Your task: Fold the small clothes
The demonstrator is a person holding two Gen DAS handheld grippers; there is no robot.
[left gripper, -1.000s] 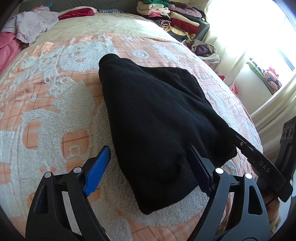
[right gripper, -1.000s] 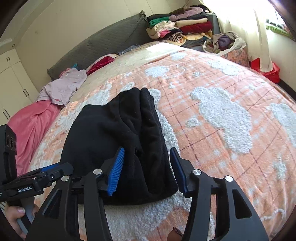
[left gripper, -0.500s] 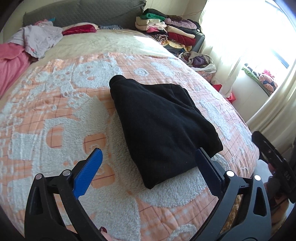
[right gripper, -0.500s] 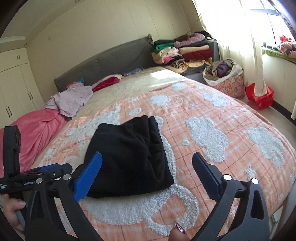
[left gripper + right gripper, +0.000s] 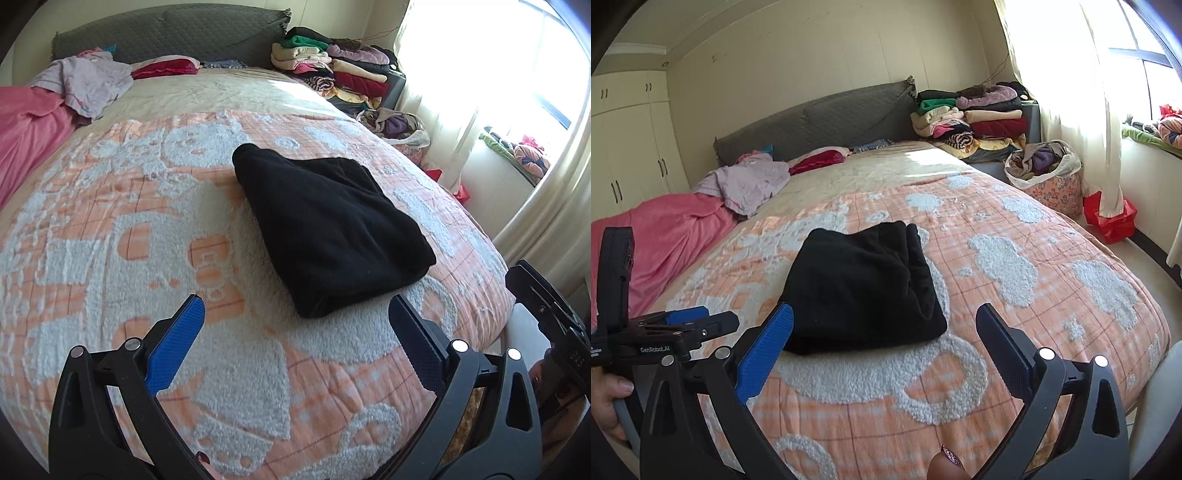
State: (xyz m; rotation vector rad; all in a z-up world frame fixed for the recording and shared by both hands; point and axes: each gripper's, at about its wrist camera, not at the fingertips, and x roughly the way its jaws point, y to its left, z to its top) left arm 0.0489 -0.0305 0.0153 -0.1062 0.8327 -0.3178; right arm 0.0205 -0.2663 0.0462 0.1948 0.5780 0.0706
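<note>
The black garment (image 5: 328,229) lies folded into a compact bundle on the orange-and-white bedspread (image 5: 110,258), near the bed's near edge. Both the left tongs (image 5: 295,332) and right tongs (image 5: 884,332) hover above it, spread wide, holding nothing.

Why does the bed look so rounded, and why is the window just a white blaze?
Left wrist view: the fisheye lens bows the orange blanket into a dome, and the window is overexposed. Right wrist view: the same bending, milder; glare washes out the curtain, and the folded black garment shows few creases.
</note>
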